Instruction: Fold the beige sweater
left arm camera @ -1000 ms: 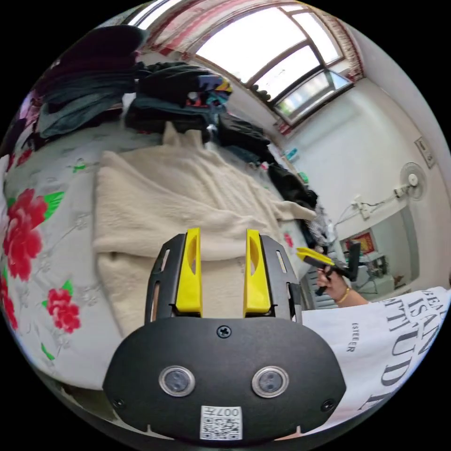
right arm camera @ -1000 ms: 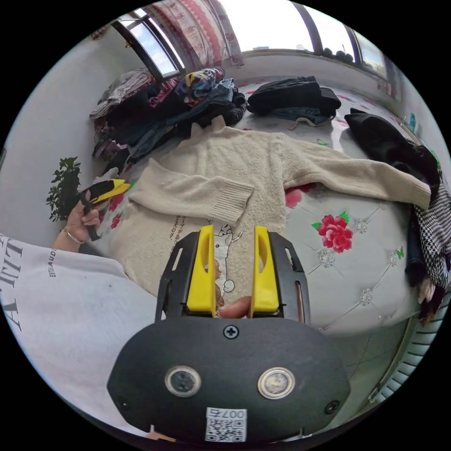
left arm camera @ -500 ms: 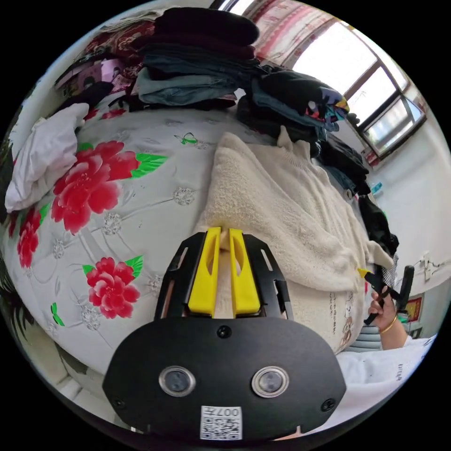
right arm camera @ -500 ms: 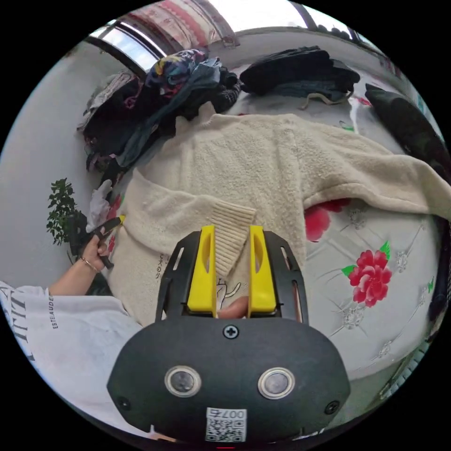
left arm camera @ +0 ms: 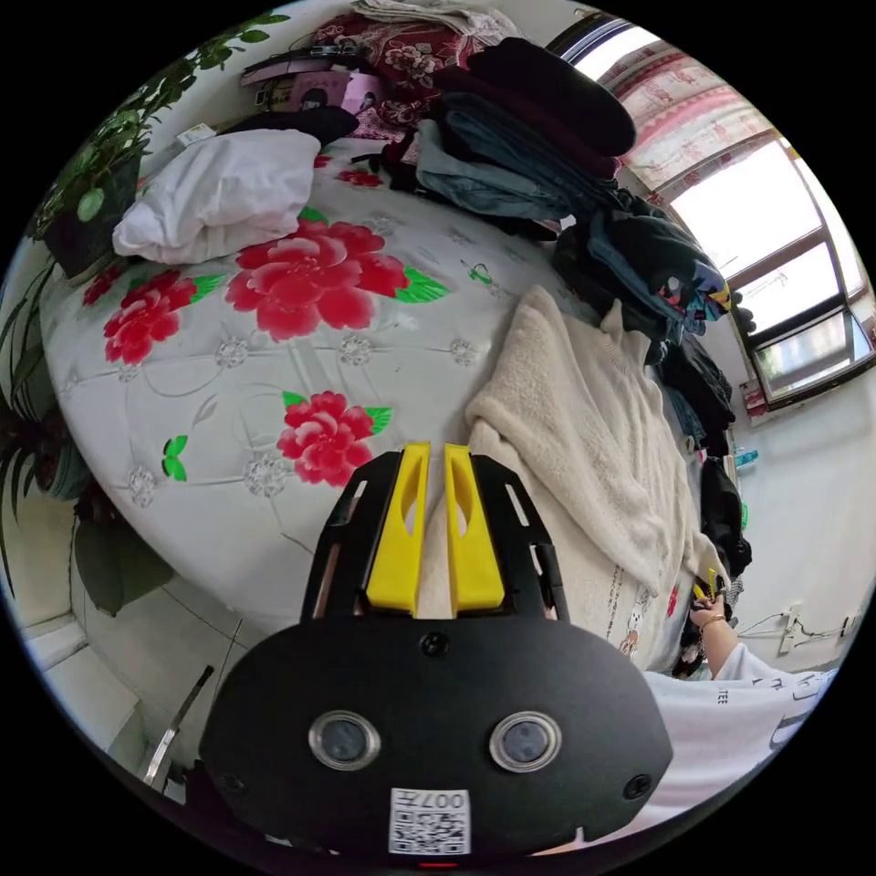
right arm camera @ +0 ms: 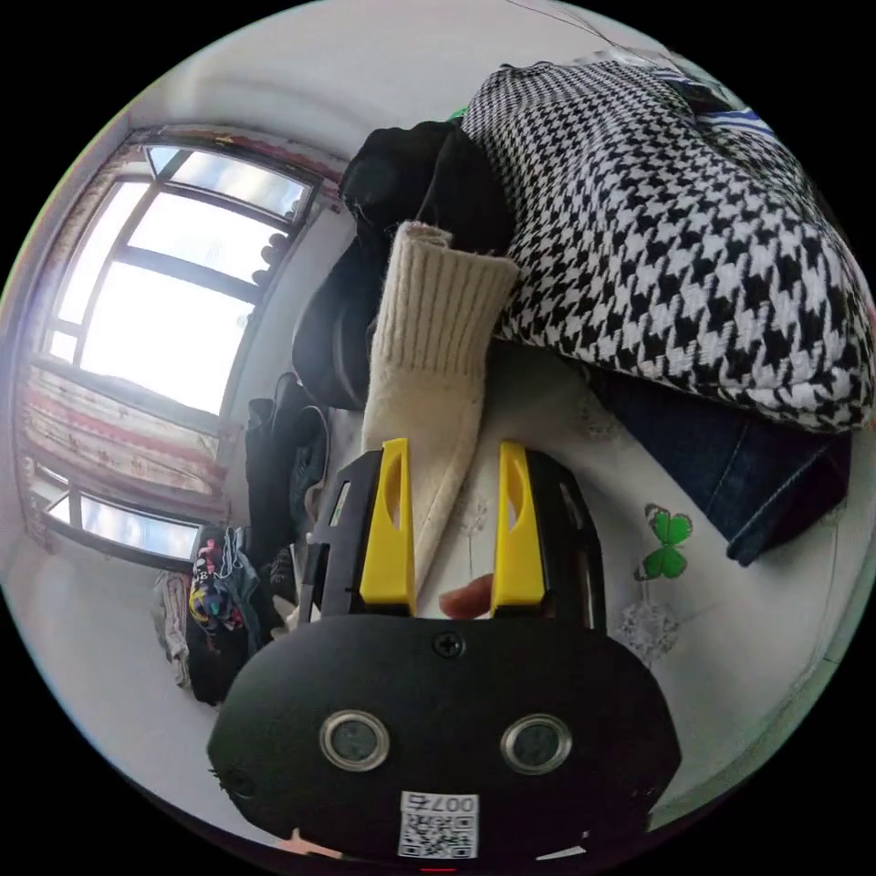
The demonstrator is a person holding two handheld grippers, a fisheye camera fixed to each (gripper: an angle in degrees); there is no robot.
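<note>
Floral quilted bedspread (left arm camera: 228, 401), clothing piled along its far edge. The beige sweater (left arm camera: 584, 438) lies flat on it. Left gripper (left arm camera: 435, 456): jaws nearly together at the sweater's side edge; whether they pinch fabric cannot be told. Right gripper (right arm camera: 447, 456): jaws apart, straddling the outstretched sleeve (right arm camera: 424, 365) below its ribbed cuff. Risk: the cuff touches the houndstooth garment (right arm camera: 675, 246); lifting could drag it.

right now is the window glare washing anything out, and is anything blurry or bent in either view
Left gripper view: the window is blown out white, the beige sweater is evenly lit and sharp, and the bed curves with fisheye distortion. Right gripper view: the window glares white and the sleeve cuff stays crisp.
</note>
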